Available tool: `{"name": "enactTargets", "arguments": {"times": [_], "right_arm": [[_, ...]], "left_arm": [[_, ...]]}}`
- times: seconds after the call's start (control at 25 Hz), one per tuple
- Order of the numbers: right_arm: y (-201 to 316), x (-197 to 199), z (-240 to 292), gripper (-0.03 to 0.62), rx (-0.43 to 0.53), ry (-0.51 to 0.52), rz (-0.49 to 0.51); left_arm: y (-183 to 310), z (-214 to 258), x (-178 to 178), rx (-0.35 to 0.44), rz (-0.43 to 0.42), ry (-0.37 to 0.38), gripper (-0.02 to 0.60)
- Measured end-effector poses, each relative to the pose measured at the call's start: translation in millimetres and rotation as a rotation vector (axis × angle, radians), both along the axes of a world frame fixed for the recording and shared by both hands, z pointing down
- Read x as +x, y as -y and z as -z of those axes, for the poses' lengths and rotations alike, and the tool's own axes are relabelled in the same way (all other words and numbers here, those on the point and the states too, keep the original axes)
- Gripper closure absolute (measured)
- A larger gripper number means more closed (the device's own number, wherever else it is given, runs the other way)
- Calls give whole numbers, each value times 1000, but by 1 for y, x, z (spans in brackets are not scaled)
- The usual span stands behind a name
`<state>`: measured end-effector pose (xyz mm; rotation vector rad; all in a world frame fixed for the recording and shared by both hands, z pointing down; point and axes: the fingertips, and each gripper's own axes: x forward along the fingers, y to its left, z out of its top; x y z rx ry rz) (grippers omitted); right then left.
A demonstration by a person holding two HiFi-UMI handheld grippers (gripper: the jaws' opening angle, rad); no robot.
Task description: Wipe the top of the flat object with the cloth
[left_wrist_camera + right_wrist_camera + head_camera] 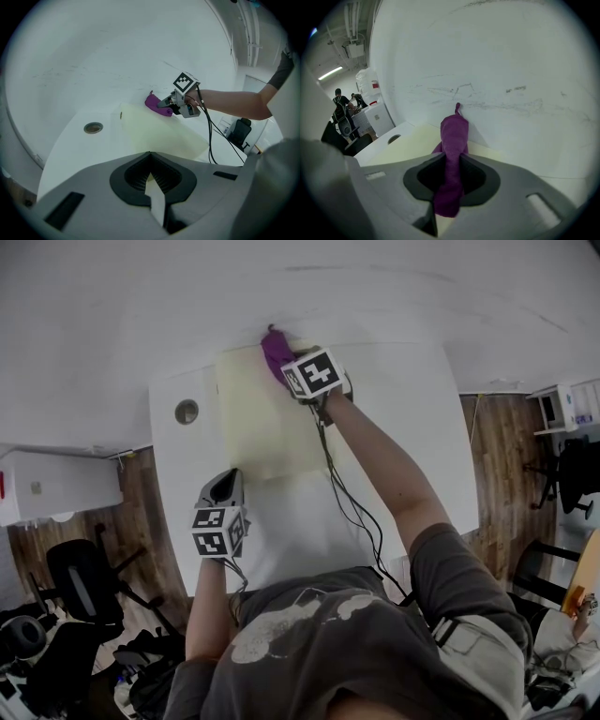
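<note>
- Reaches the right arm (384,465) out to upper centre of head view; clamps cloth (453,140) between right gripper (286,369) jaws.
- Holds left gripper (223,488) at lower left of centre, forearm near torso, jaws together, empty.

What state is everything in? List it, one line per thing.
purple cloth: bunched, pinched in the right gripper, at the sheet's far edge.
right gripper: fingers shut on the cloth.
left gripper: fingers shut, nothing clearly between them, by the sheet's near edge.
pale yellow sheet: lying flat on the table.
table: white, bearing the sheet.
</note>
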<state>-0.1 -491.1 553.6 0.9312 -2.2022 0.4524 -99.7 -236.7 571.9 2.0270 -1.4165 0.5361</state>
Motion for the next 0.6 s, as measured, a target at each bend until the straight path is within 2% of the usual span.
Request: {"name": "enactTargets", "arguments": {"times": [0.2,0.6], "right_arm": [[1,23,0,520,11,-32,-26],[6,62,-2,520,1,-29,-124]], "left_arm": [[-1,1,0,-2,1,-3,583],[-1,1,2,2,9,-5,583]]}}
